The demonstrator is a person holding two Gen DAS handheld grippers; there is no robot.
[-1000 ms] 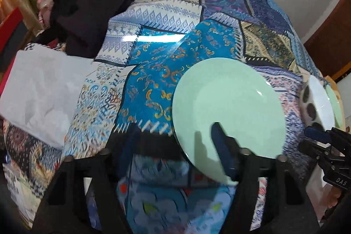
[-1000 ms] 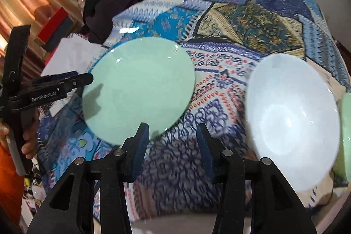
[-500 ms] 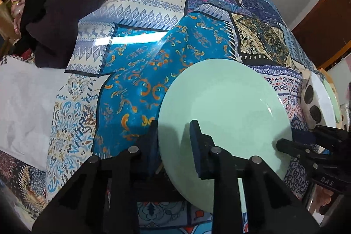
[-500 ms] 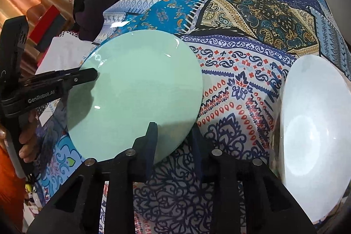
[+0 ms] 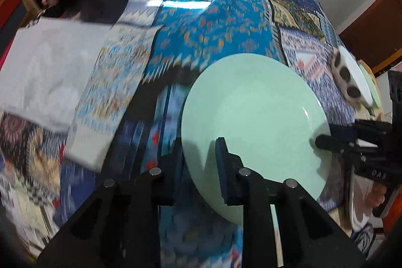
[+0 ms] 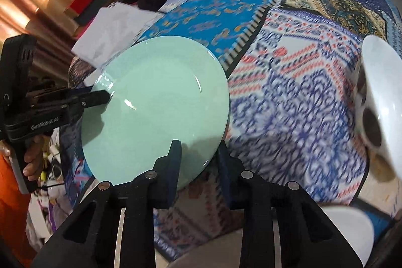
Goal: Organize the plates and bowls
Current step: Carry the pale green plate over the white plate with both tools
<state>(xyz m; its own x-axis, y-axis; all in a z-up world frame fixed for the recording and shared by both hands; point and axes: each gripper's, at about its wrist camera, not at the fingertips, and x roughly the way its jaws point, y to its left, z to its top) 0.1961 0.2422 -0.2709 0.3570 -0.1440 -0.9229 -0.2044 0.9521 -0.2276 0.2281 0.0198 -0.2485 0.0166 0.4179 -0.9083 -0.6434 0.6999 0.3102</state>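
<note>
Risk: the green plate [image 5: 253,117] could tip or slip if 1 grip loosens; both bite only its rim.
Plate: pale green, glossy, round, tilted off the patterned cloth [image 6: 289,97].
Left gripper [image 5: 199,162]: clamped on near rim.
Right gripper [image 6: 198,162]: clamped on right rim.

Both cameras ride close above their own fingers, tilted steeply down at the patterned surface [image 5: 226,24]. The left view faces the green plate [image 5: 256,117] from its left edge, the right view [image 6: 155,102] from its near right edge; both share that plate.
</note>
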